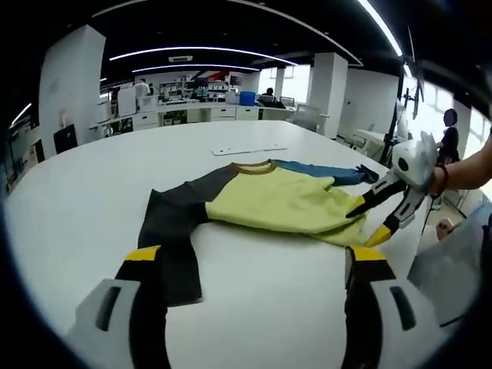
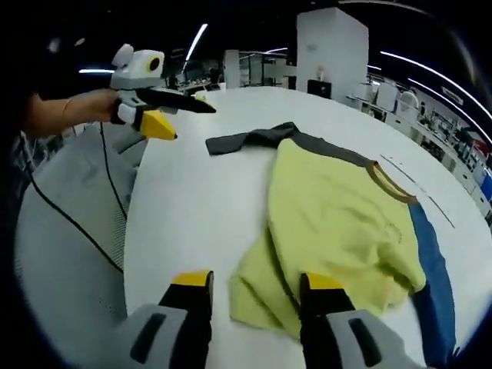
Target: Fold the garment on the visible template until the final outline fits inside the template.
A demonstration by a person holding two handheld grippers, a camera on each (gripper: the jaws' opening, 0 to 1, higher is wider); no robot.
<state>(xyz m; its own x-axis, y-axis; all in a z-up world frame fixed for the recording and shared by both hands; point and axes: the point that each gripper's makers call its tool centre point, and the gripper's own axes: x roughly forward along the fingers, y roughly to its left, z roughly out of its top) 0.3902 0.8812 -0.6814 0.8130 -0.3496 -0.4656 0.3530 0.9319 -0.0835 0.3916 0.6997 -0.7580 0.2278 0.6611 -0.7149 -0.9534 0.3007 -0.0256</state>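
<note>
Yellow fabric makes up the body of the garment (image 1: 269, 200), which lies spread on the white table (image 1: 100, 184), dark sleeve toward my left, blue sleeve on the far side. I judge folding has barely begun. My left hand-held gripper (image 1: 250, 296) hangs released above the dark sleeve (image 1: 173, 246), gripping nothing. My right hand-held gripper (image 2: 254, 288) stands parted just over the yellow hem. Next I'd pinch hem and sleeve, then fold inward.
</note>
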